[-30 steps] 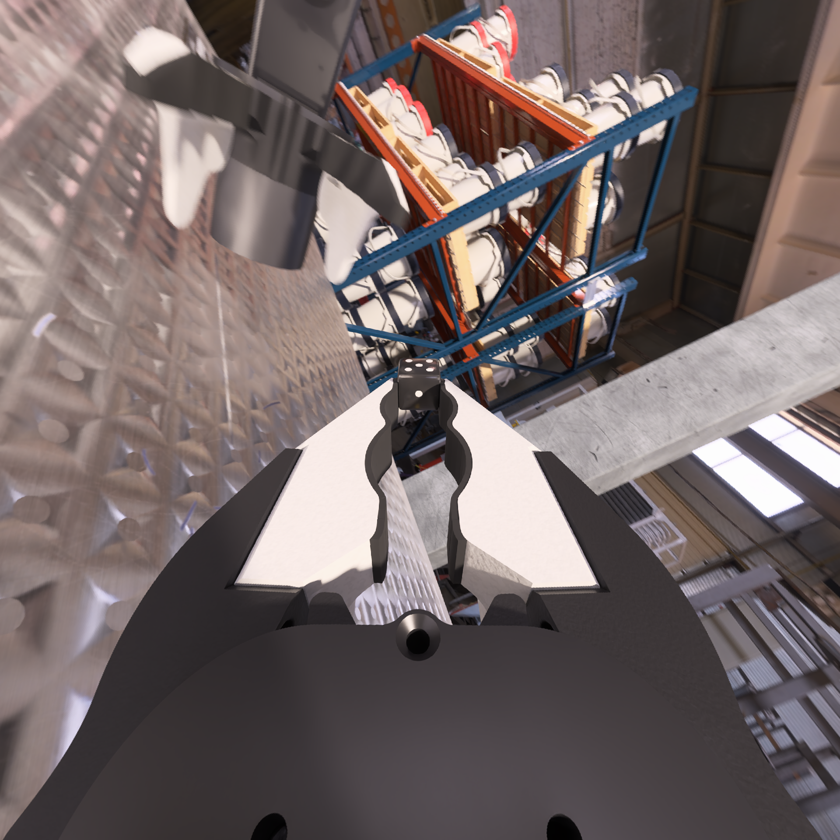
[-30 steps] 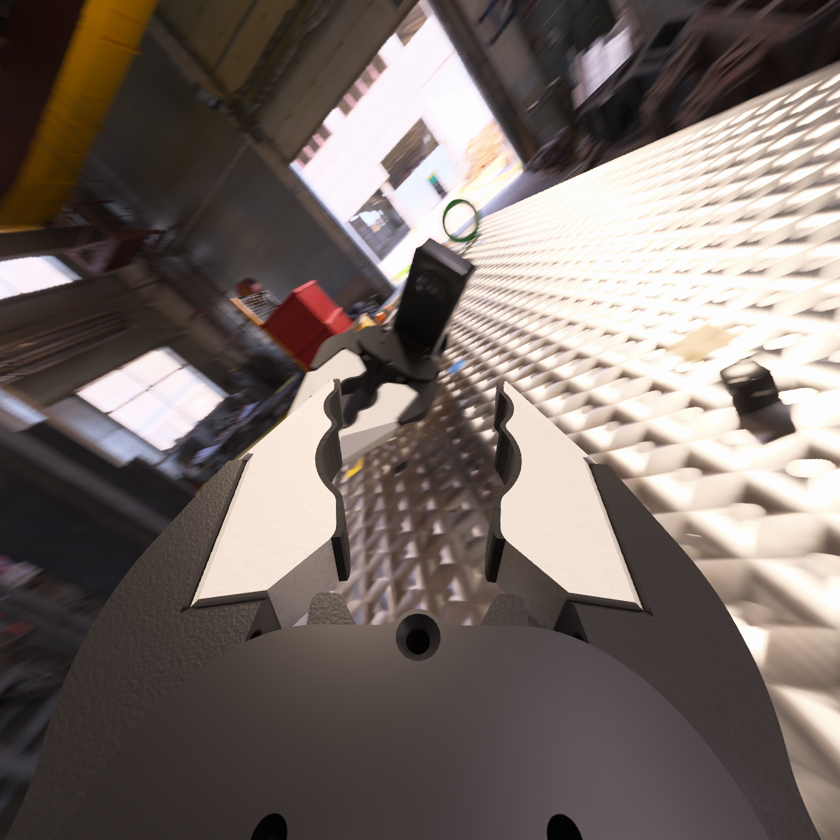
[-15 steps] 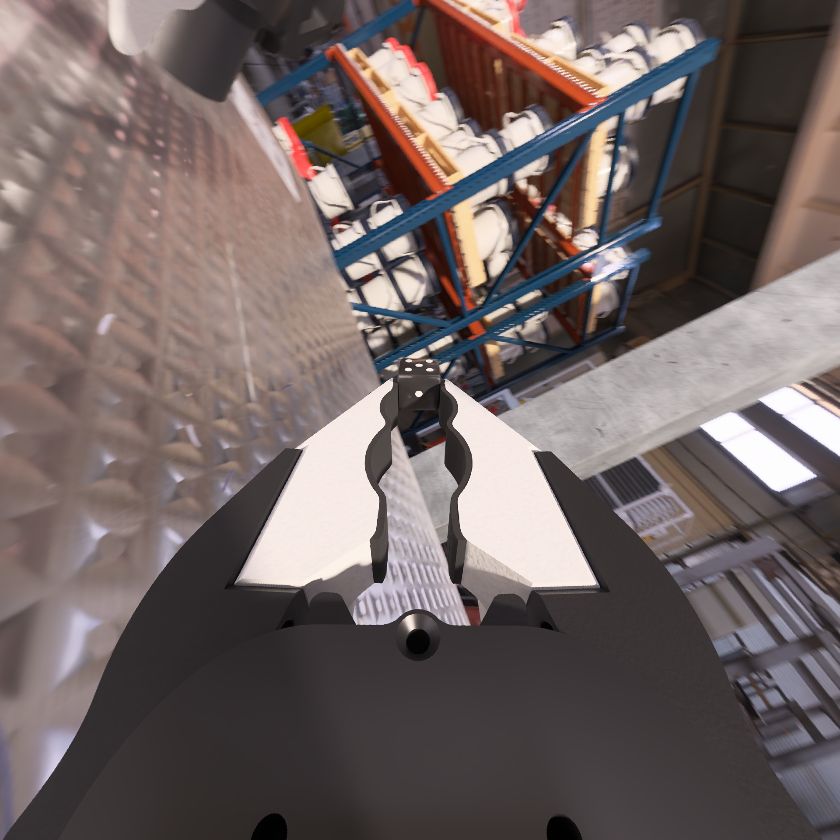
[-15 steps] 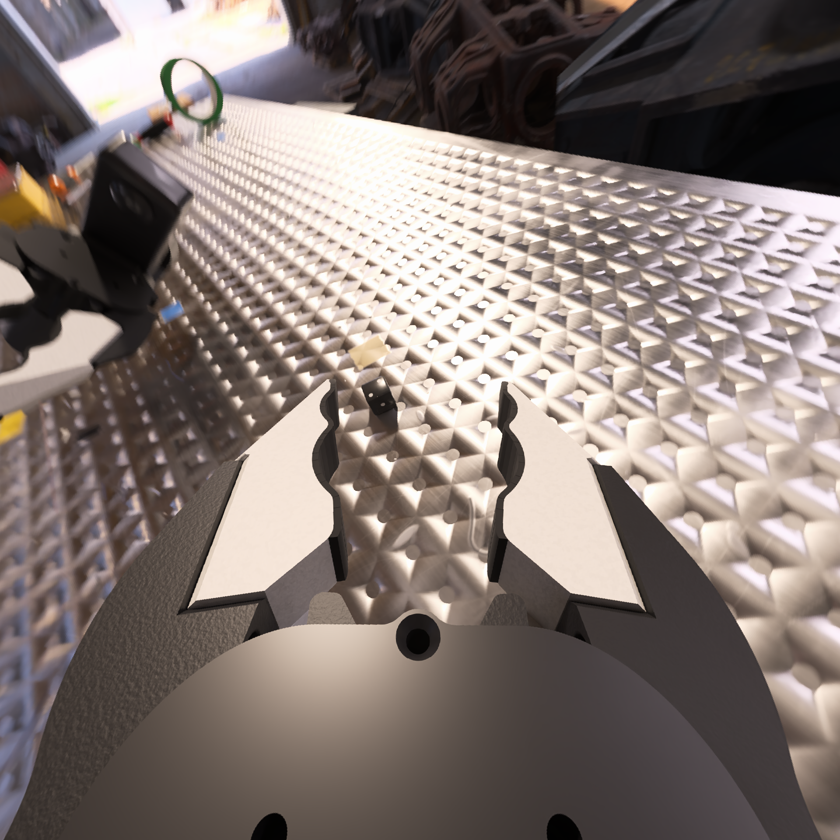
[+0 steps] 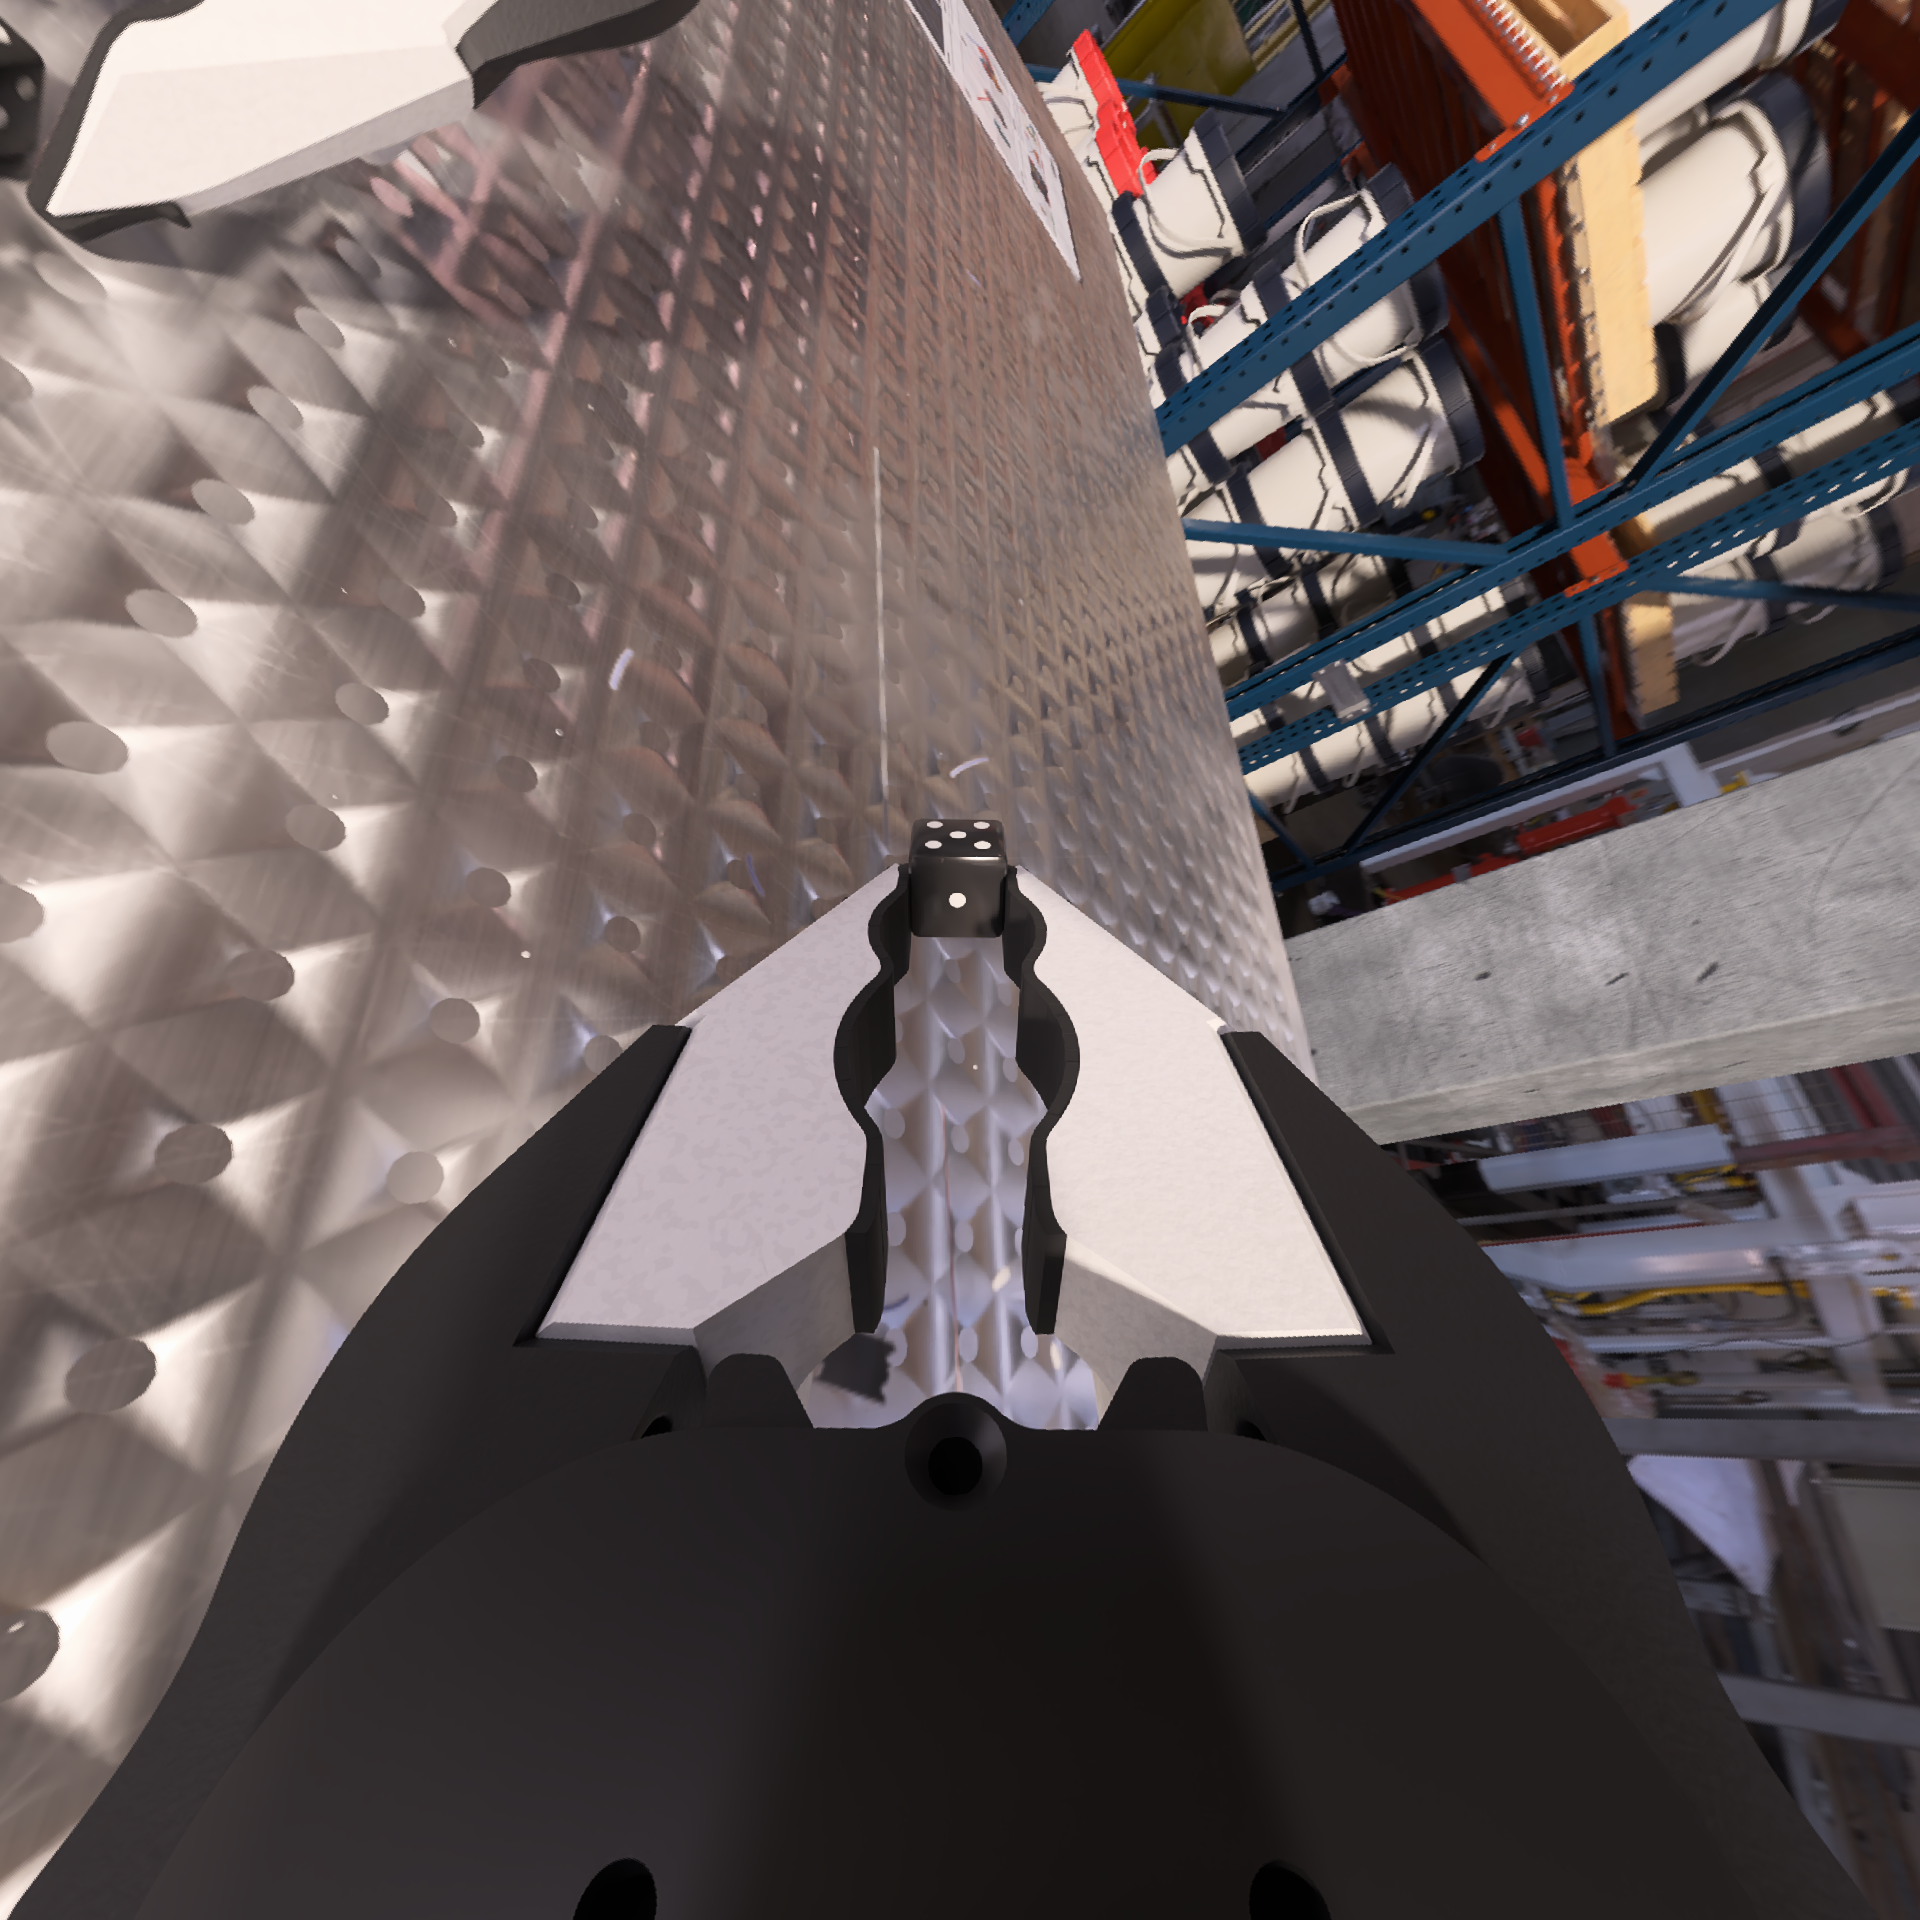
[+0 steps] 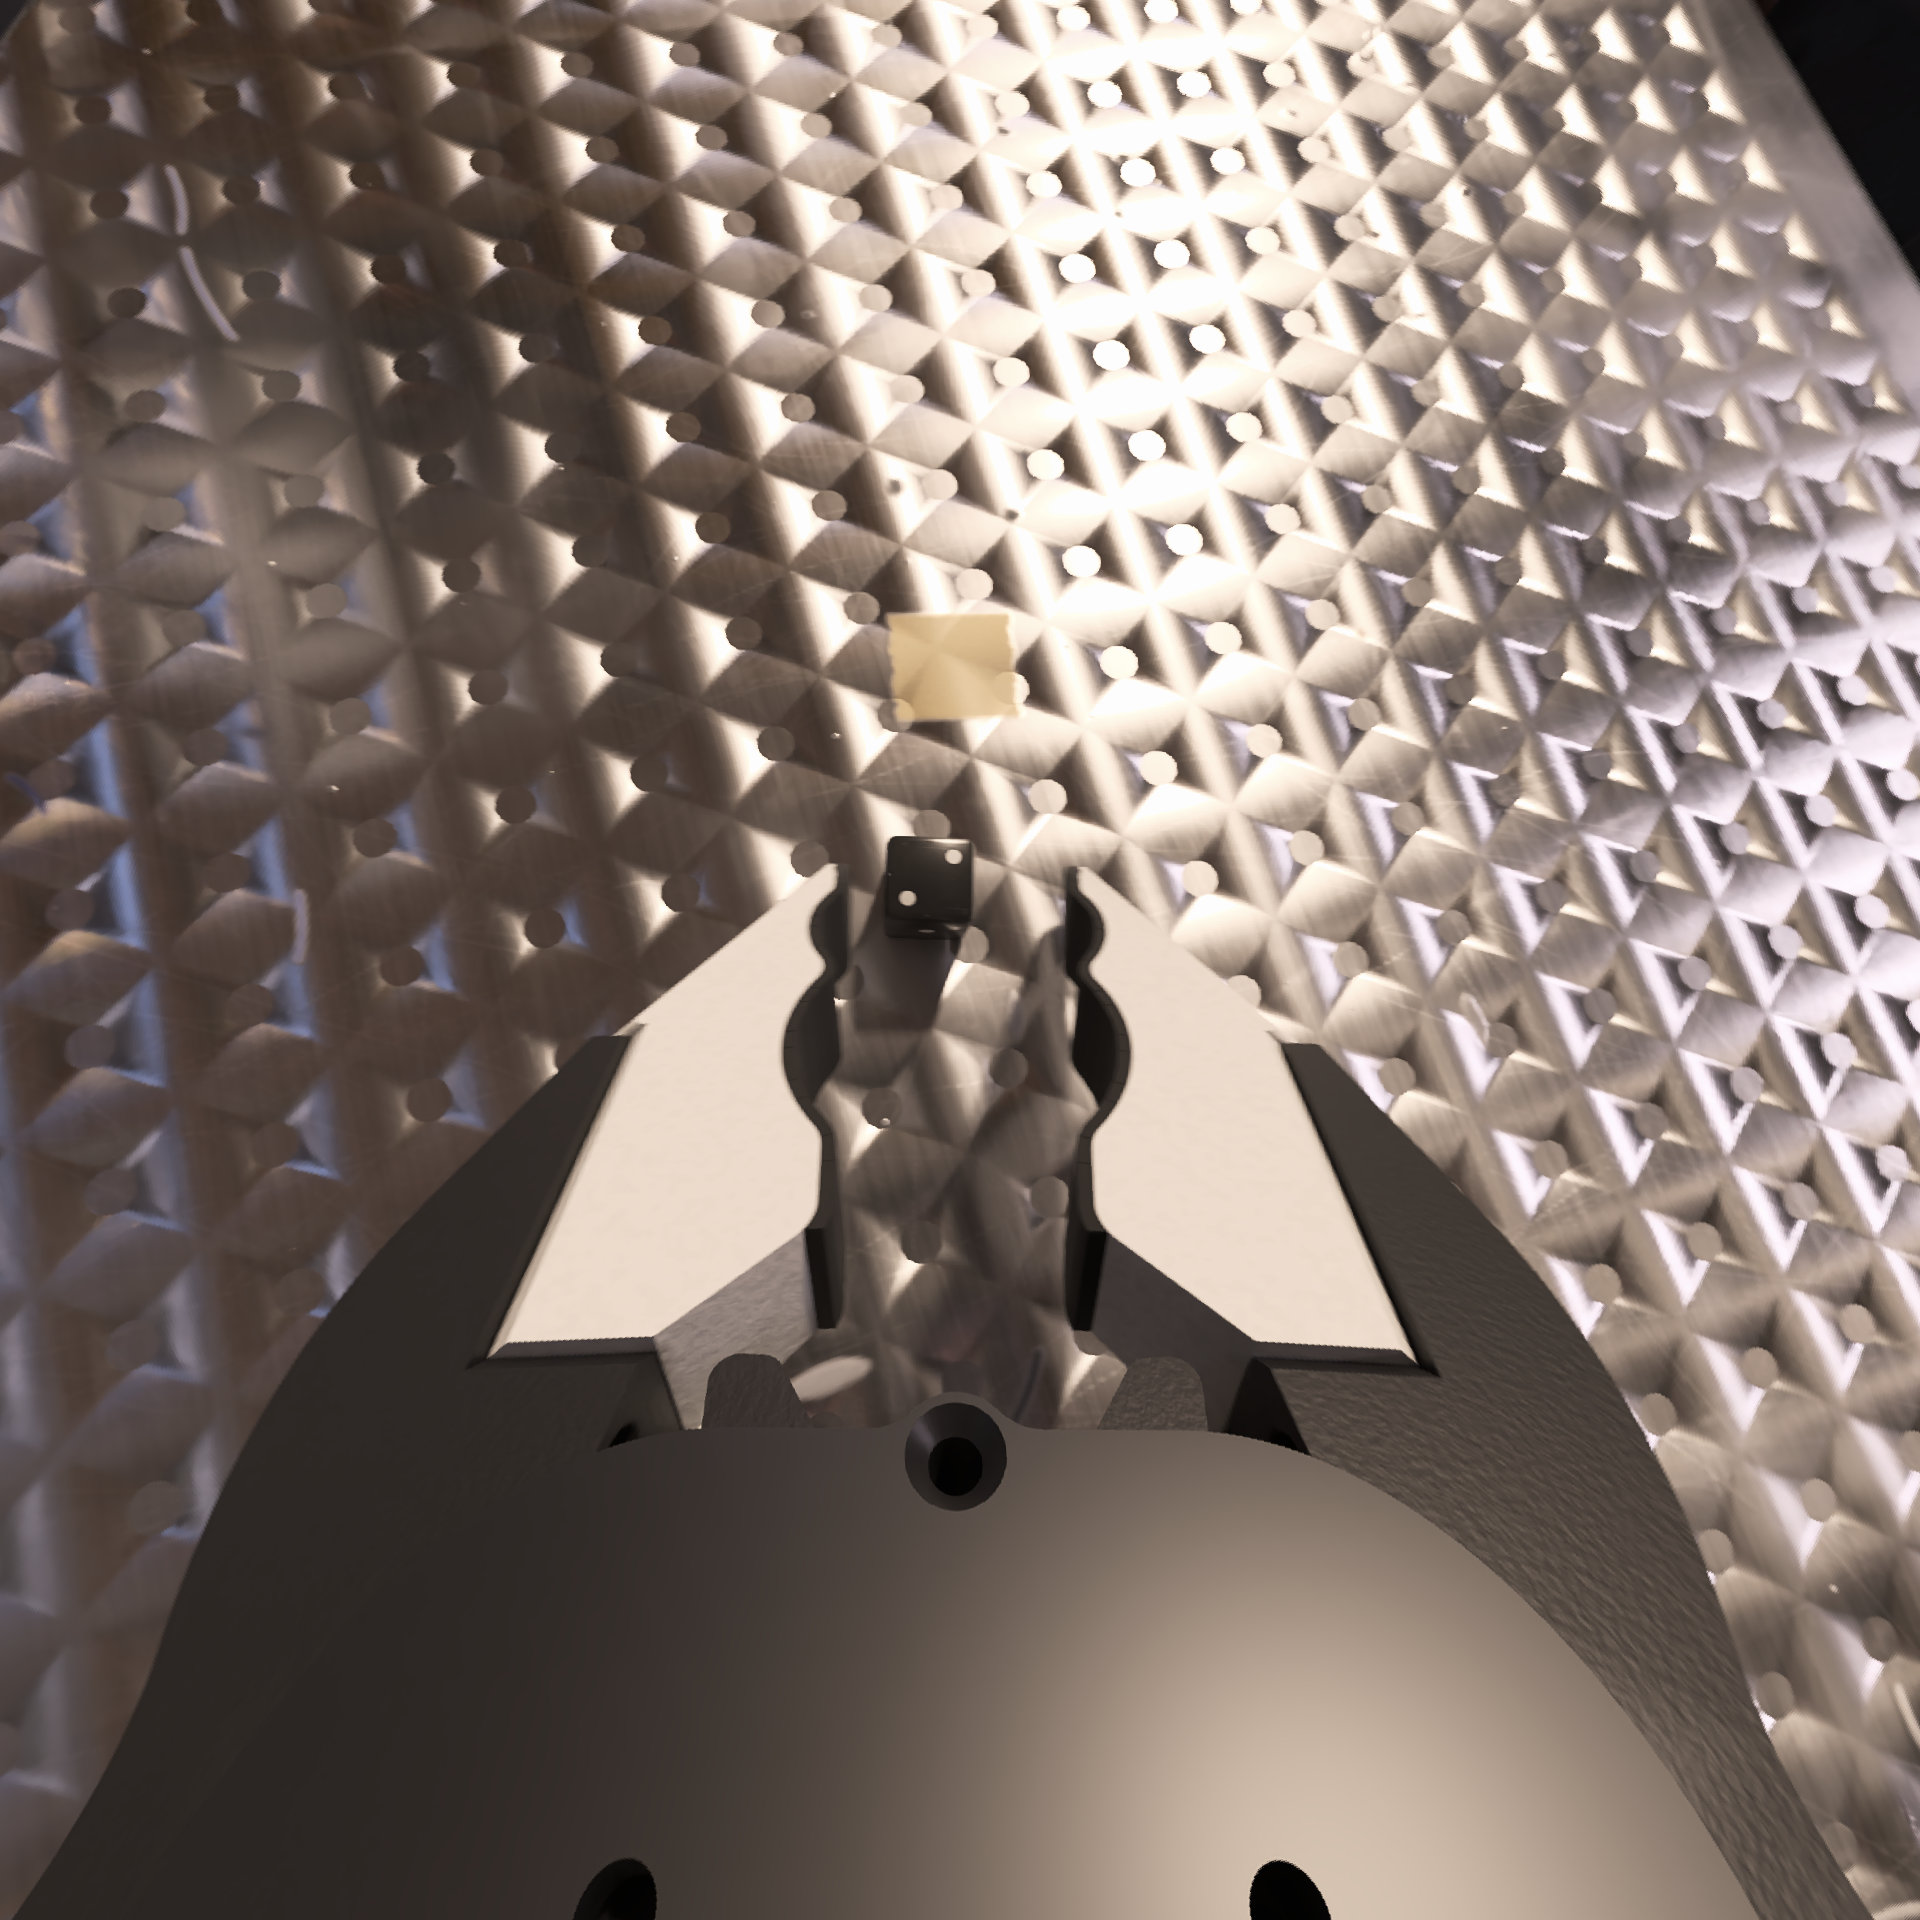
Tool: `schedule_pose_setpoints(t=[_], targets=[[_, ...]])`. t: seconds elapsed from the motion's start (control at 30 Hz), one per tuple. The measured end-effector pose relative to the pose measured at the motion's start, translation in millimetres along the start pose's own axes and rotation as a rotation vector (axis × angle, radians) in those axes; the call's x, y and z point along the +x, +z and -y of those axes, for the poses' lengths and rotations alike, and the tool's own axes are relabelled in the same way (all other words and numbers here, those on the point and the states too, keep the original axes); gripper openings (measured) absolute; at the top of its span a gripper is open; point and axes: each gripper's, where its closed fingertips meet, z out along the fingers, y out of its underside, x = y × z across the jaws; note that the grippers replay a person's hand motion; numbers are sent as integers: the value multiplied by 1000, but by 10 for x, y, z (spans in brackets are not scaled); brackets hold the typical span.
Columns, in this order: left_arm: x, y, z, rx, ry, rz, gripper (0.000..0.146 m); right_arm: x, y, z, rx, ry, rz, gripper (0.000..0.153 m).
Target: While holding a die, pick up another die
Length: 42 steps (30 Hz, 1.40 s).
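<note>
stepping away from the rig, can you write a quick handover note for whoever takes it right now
Left tool: shut on the held die at its fingertips, raised off the metal table.
Right tool: open, empty, tips close to the second die.
Second die: on the table, just off the left fingertip, in front of a tan paper scrap.
Done: first die held.
Left: centre the right tool on the second die, shut, lift, without loosening the left.

a patterned metal table (image 6: 1455,520) carries a black die (image 6: 927,889) and, beyond it, a tan paper scrap (image 6: 951,665).
</note>
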Motion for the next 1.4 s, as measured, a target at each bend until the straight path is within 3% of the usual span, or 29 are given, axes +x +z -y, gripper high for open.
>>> schedule_pose_setpoints(t=[0.1,0.27,0.4,0.53,0.77,0.97,1.07,1.2,1.4], targets=[[-16,-32,9,-2,46,28,16,-52,5,-4,-29,3,-7,17],[-132,-79,8,-13,91,112,16,-125,-100,-60,-37,-70,-80,17],[-226,-105,-20,-48,141,195,16,-238,-302,1,43,-59,-78,17],[-360,-181,-25,-92,239,349,16,-451,-579,106,93,-67,-66,17],[-609,-406,48,-164,477,682,16,-653,-994,109,38,-82,-216,17],[-752,-575,210,-258,871,1024,16,-919,-1079,90,38,-127,-345,17],[-754,-545,248,-327,1108,1114,16,-946,-1107,136,31,-181,-405,17],[-761,-515,286,-419,1353,1195,16,-1049,-1082,193,8,-256,-393,17],[-751,-418,253,-547,1531,1208,16,-1236,-1030,166,-133,-385,-358,17]])
